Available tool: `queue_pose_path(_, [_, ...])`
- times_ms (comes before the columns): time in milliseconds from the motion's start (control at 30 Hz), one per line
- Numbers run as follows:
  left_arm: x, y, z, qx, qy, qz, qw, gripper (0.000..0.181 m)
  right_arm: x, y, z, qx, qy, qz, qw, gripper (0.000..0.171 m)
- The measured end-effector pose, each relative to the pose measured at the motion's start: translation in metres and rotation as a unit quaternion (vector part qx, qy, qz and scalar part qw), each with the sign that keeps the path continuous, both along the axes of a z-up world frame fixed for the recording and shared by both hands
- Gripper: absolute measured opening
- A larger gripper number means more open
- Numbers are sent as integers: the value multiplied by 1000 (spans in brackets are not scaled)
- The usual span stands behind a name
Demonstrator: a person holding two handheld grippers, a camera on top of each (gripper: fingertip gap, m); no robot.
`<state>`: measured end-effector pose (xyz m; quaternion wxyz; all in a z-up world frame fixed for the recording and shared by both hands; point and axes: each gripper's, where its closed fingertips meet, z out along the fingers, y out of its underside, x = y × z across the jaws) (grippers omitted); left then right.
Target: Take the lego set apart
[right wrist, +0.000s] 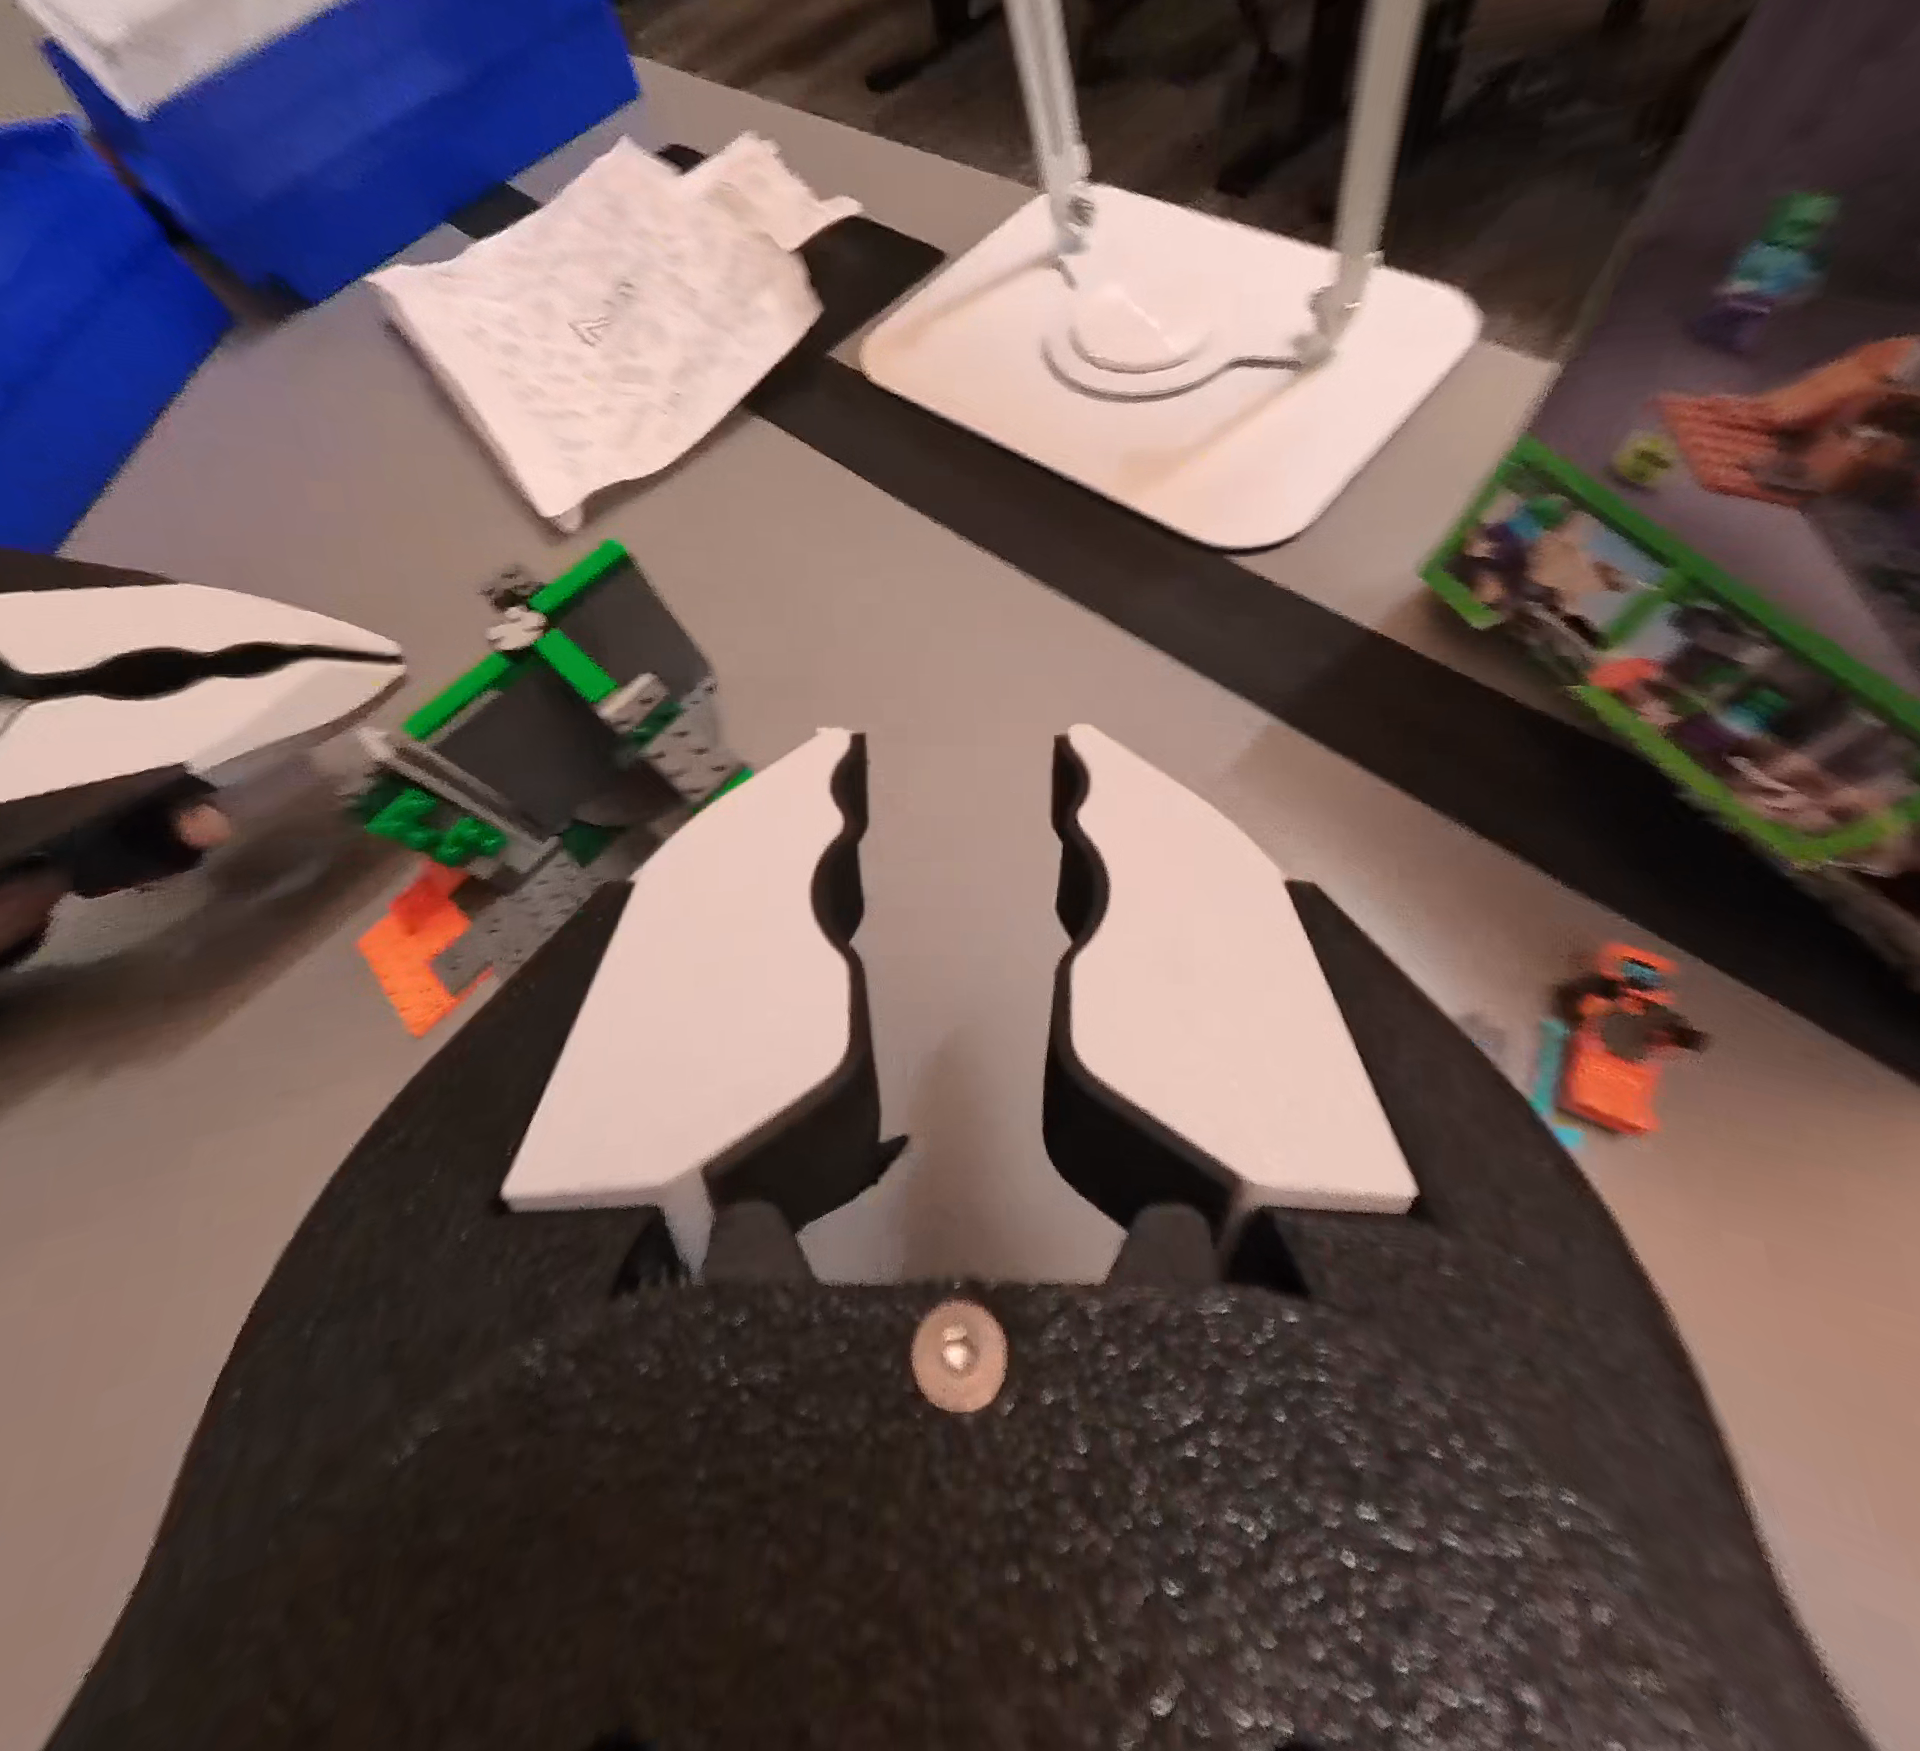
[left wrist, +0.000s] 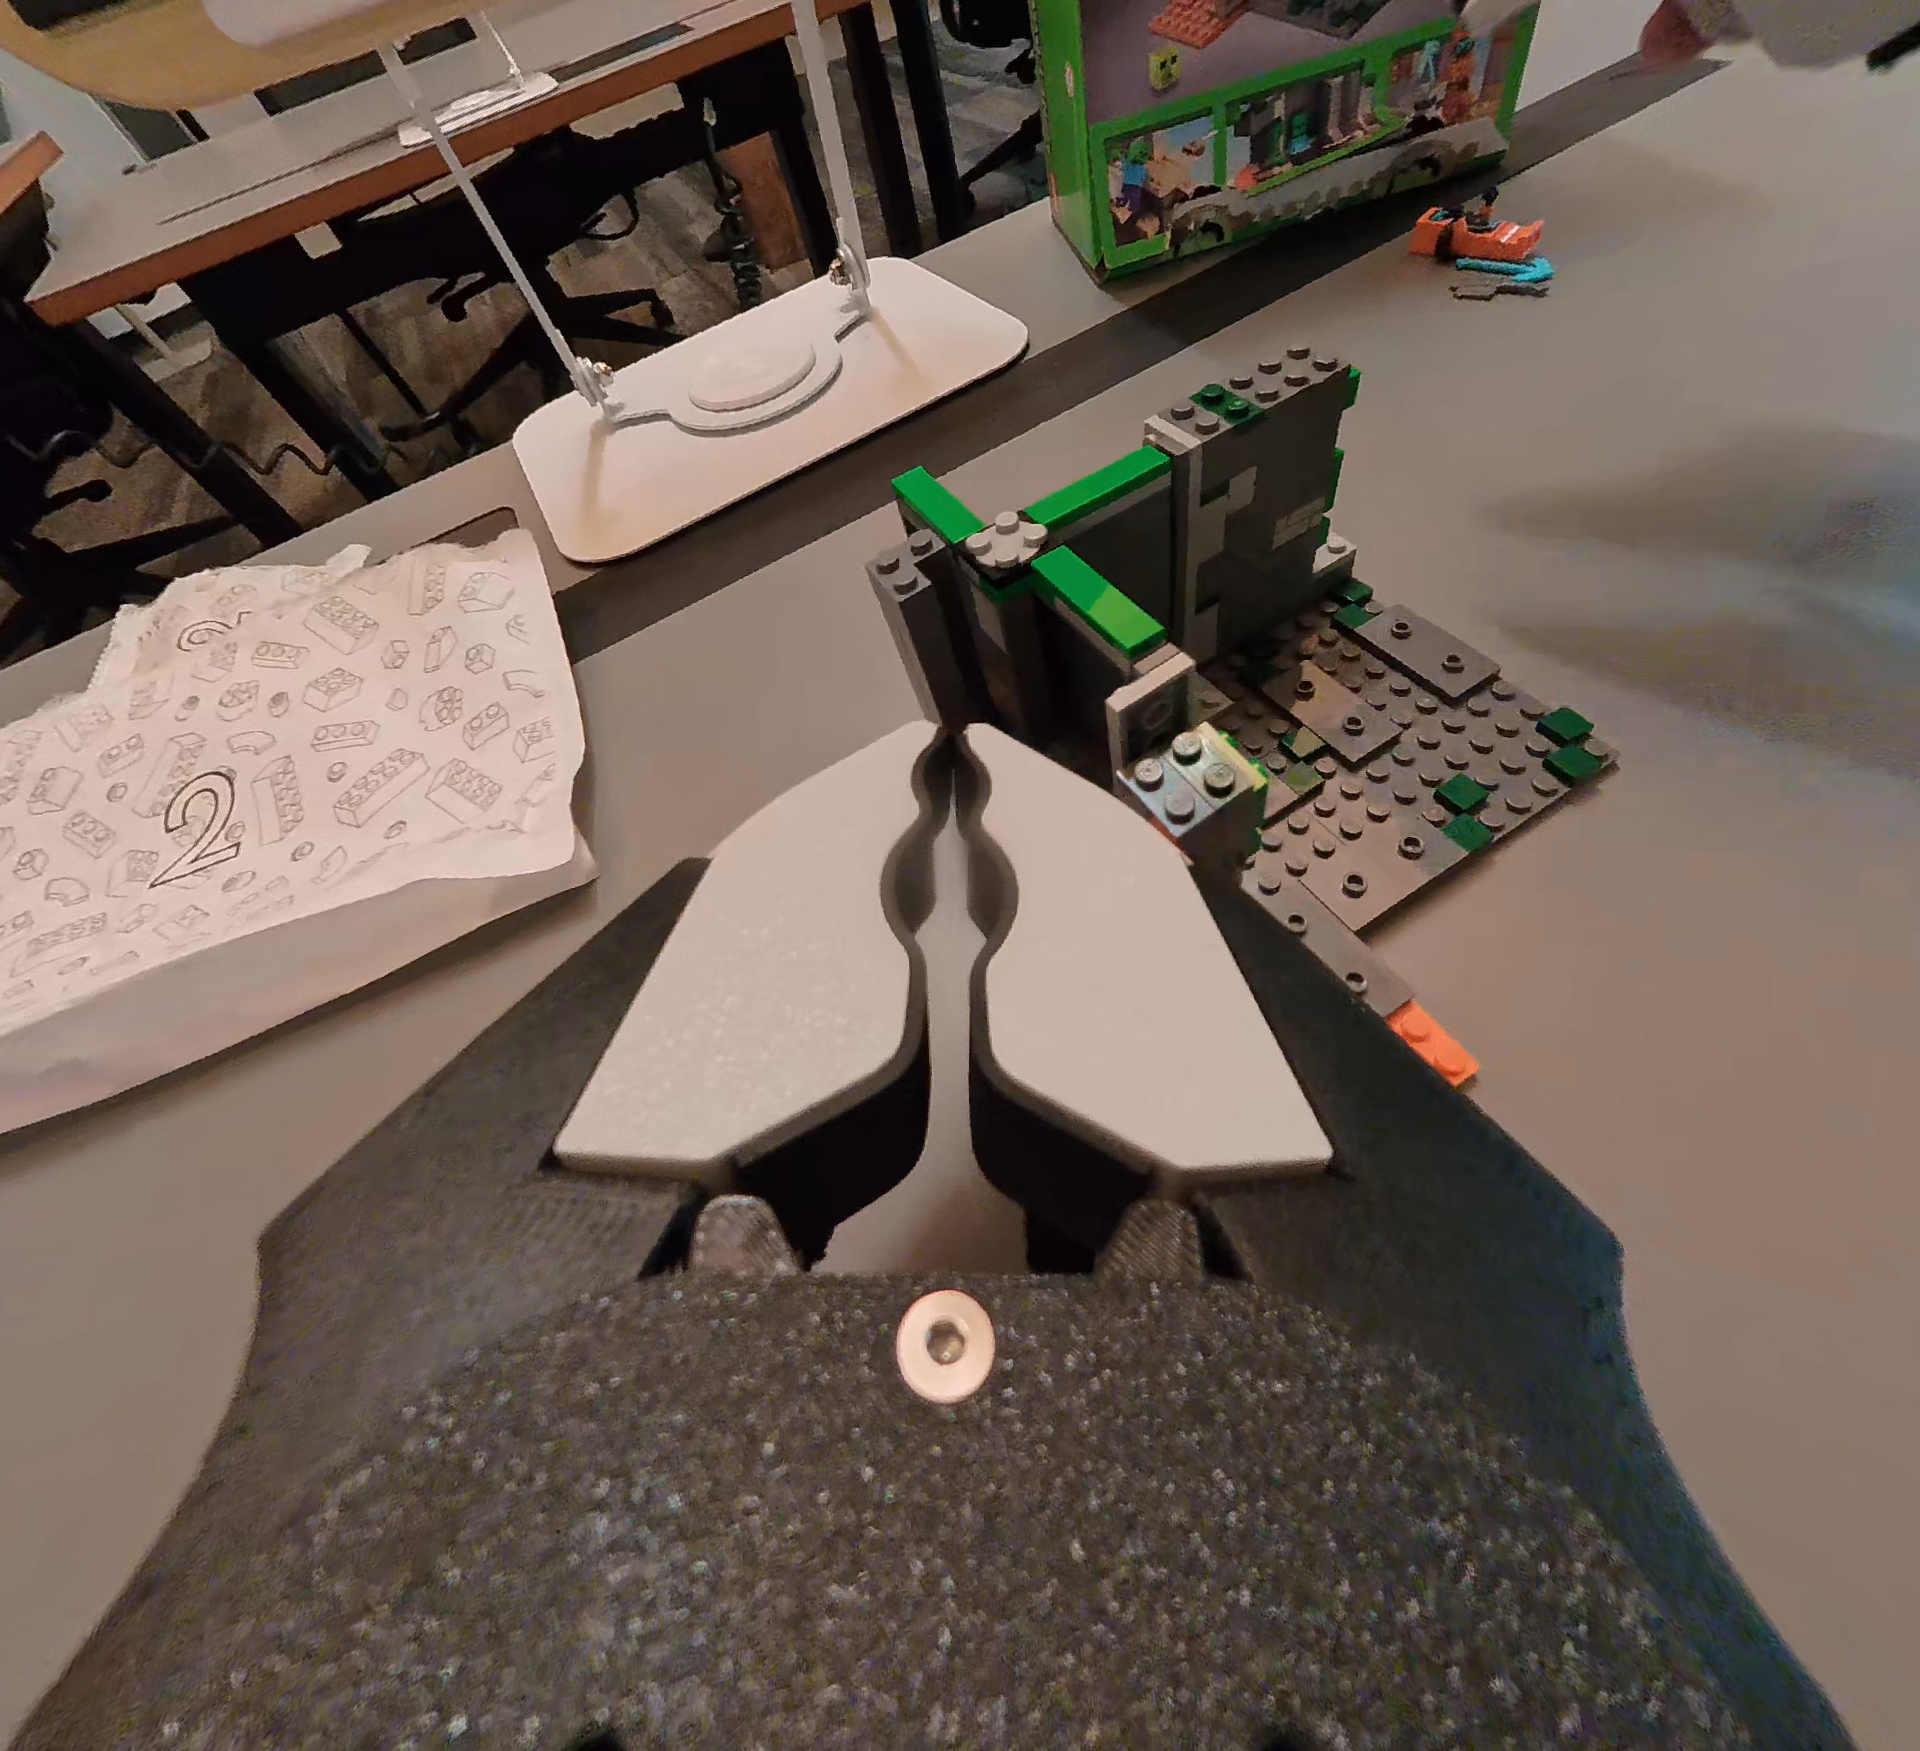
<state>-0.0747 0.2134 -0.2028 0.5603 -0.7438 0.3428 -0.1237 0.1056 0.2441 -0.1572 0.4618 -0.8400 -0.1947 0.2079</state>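
Here, in the left wrist view, the left gripper (left wrist: 954, 745) is clenched empty just left of the lego set (left wrist: 1226, 662), a light, rigid, snap-apart build; its green bar (left wrist: 1091, 483) looks easiest to pinch. In the right wrist view, the right gripper (right wrist: 956, 745) hangs released, with the set at near left.
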Motion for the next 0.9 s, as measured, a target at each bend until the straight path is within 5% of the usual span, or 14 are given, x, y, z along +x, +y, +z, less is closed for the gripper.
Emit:
queue_pose_path(400, [9,-11,15,11,-5,-41,999,5,-86,-63,-29,-5,-17,54,998,37])
queue_pose_path(567, [14,-20,7,-26,17,-68,997,26,-79,-61,-29,11,-28,43,999,35])
queue_pose_path(900, [22,-34,0,-79,13,-120,990,35,-90,-69,-39,0,-26,73,997,30])
